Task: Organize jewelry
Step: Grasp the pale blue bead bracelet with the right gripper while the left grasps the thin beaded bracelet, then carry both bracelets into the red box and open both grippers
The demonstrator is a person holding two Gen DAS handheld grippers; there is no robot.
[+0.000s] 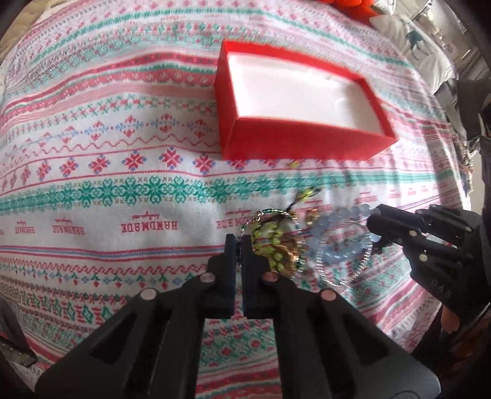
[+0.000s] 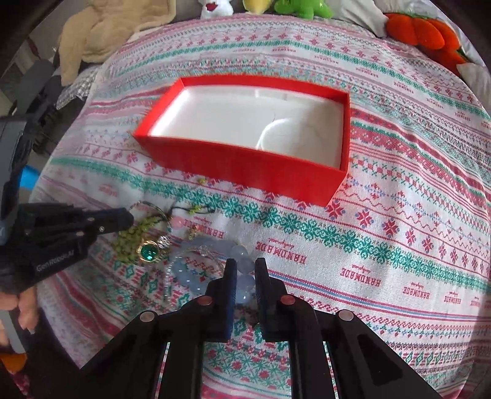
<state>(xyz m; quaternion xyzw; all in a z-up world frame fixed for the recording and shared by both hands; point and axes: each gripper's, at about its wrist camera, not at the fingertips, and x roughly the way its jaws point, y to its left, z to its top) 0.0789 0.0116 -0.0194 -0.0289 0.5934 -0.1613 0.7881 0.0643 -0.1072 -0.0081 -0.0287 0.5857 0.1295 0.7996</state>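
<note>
A heap of jewelry lies on the patterned cloth in front of a red box (image 1: 307,147) (image 2: 245,168) with a white inside. My left gripper (image 1: 238,245) (image 2: 130,219) is shut, its tips pinched at the rim of a thin silver bangle (image 1: 270,211) (image 2: 150,205). That bangle rings a green bead bracelet (image 1: 267,242) (image 2: 135,236) just right of the fingers. A gold-rimmed green stone (image 2: 148,250) sits beside those beads. My right gripper (image 2: 245,267) (image 1: 376,234) is shut on a pale blue bead bracelet (image 2: 244,282) (image 1: 337,221), with beads showing between its fingers.
The red-and-teal patterned cloth (image 2: 383,230) covers the whole surface. Orange (image 2: 423,30) and green (image 2: 303,7) plush toys and a beige blanket (image 2: 101,33) lie along the far edge. A person's hand (image 2: 27,307) holds the left gripper at the left edge.
</note>
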